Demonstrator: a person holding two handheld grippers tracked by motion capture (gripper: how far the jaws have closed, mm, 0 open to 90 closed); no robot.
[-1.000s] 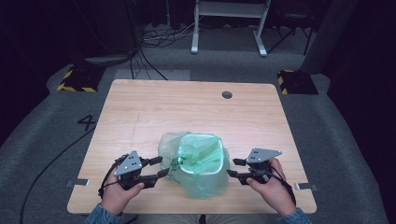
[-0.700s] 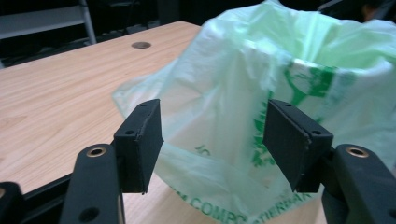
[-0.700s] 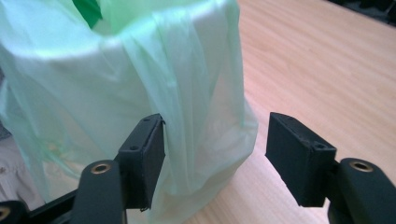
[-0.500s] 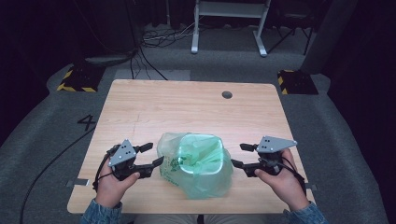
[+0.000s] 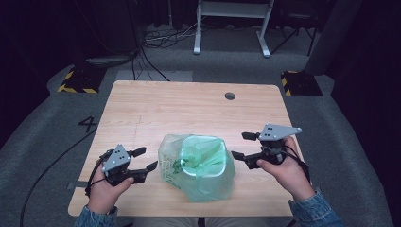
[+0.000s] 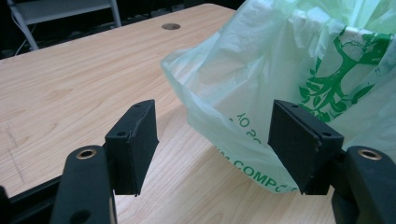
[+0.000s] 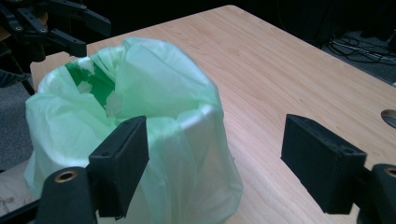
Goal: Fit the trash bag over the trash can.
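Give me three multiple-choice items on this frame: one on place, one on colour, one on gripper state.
1. Where does the bin with the bag stand?
A. at the table's near edge, between the two grippers
B. at the far edge by the round hole
C. on the floor

2. What colour is the bag?
A. black
B. pale green
C. red

3. How do the left gripper and right gripper stand?
A. both shut on the bag
B. one shut on the bag
C. both open, off the bag

Key: 1 A, the high view shows it between the hands near the front edge of the table. 2 B, translucent green film with darker green print. 3 C, both gripper views show jaws apart with no film pinched.
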